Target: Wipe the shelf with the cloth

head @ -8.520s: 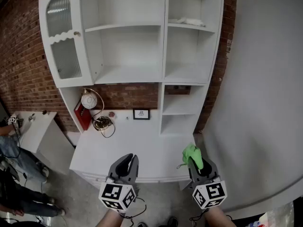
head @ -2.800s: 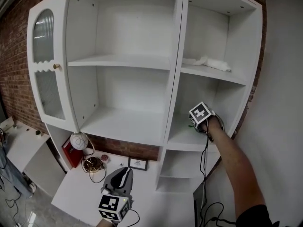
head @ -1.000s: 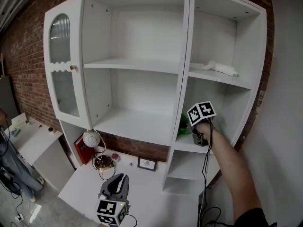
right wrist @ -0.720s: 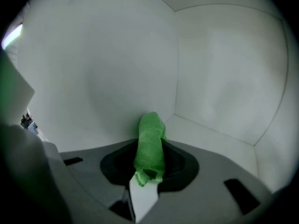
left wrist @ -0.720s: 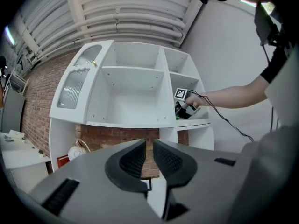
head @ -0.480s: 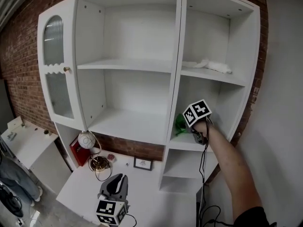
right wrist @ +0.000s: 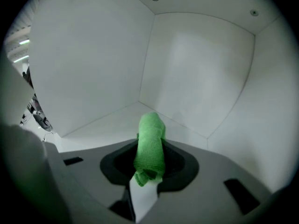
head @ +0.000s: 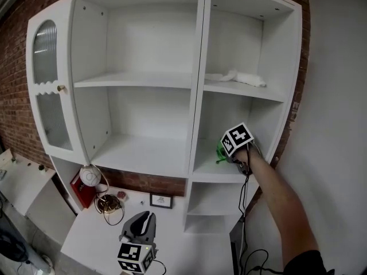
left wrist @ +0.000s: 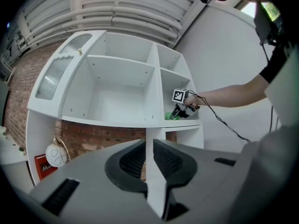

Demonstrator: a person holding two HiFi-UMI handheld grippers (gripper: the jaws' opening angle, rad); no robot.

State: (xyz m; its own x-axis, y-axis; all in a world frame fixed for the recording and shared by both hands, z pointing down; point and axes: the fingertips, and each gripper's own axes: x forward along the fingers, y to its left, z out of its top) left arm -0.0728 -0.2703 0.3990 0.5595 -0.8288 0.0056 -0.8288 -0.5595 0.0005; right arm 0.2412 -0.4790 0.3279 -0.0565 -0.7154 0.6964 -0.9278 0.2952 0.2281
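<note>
Right tongs are pinching the green cloth inside the cabinet's lower right shelf. Left tongs hang low, only slightly spread, nothing in them.

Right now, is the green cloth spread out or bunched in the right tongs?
Bunched: the green cloth sits as a narrow roll pinched between the right tongs, its tip poking out over the shelf.
</note>
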